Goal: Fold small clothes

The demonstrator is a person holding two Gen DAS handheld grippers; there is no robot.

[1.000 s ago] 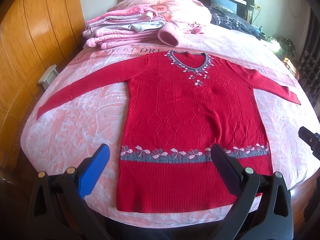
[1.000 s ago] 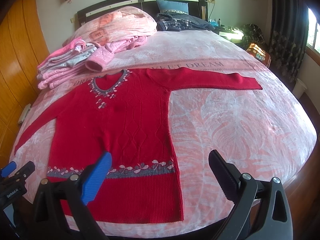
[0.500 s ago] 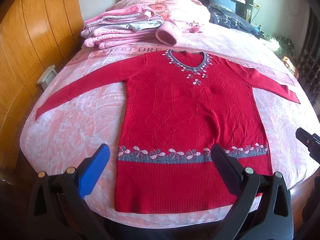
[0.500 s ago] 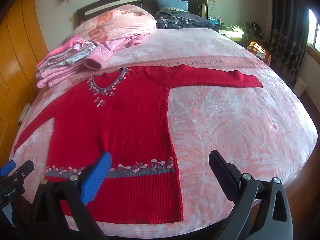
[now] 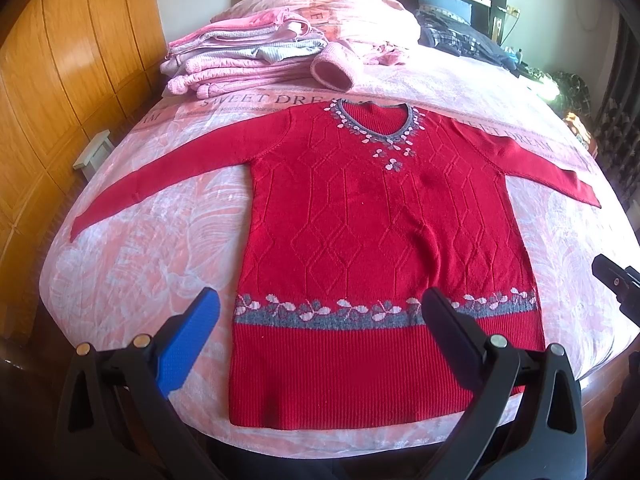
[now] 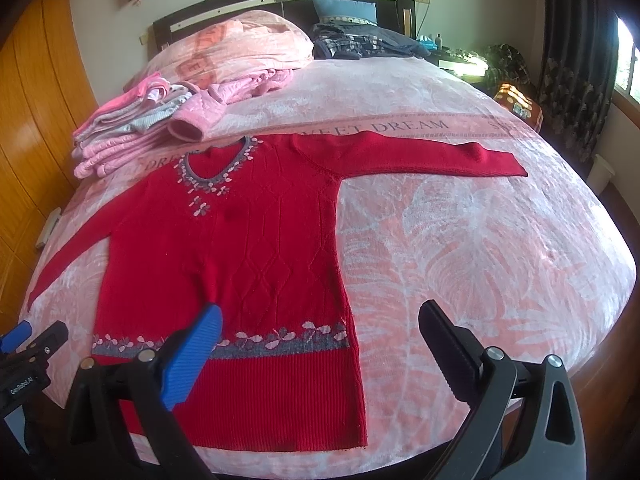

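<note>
The red sweater (image 5: 380, 248) lay flat and face up across the middle of the frame on the pink bedspread (image 5: 132, 248), both sleeves stretched out sideways. The left gripper (image 5: 320, 328) and right gripper (image 6: 320, 336) hung at the bottom edge, each spread wide and holding nothing. Folding seemed not yet begun; the next move likely called for pinching a sleeve and carrying it across the body.

Both held level near the sweater (image 5: 380, 240) hem: left gripper (image 5: 316, 328) and right gripper (image 6: 316, 340) fingers spread wide, empty.
</note>
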